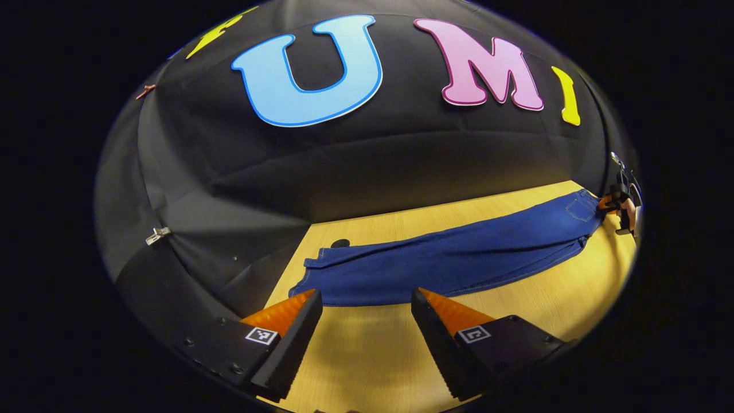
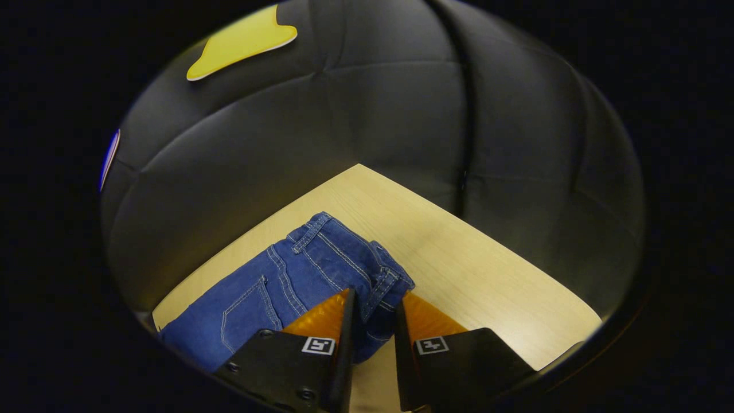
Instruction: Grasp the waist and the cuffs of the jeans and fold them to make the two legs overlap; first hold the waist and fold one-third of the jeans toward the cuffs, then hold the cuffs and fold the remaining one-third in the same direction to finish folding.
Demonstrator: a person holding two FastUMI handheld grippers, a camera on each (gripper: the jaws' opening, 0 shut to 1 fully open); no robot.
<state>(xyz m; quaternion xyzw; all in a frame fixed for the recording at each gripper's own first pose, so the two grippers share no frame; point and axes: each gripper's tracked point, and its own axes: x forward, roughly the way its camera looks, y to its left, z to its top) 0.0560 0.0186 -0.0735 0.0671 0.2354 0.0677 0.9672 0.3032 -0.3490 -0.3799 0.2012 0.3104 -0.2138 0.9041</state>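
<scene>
Jeans (image 1: 453, 261) lie flat, stretched across wooden surface (image 1: 539, 312). Right gripper (image 2: 373, 312) clamps the waist (image 2: 384, 281); left gripper (image 1: 367, 304) spread wide, hovering just short of cuffs (image 1: 312, 275).

The left gripper (image 1: 364, 298) has two wedge-shaped fingers (image 1: 289, 344), black along their inner faces and ribbed orange on the outer slopes. Each finger's black base carries a small square black-and-white marker just behind the orange part, and round screw heads dot the base outside the left-hand finger. The right gripper (image 2: 375, 301) is built alike: black inner pads (image 2: 346, 338), orange ribbed backs, a square marker behind each, screws on the left-hand base.
</scene>
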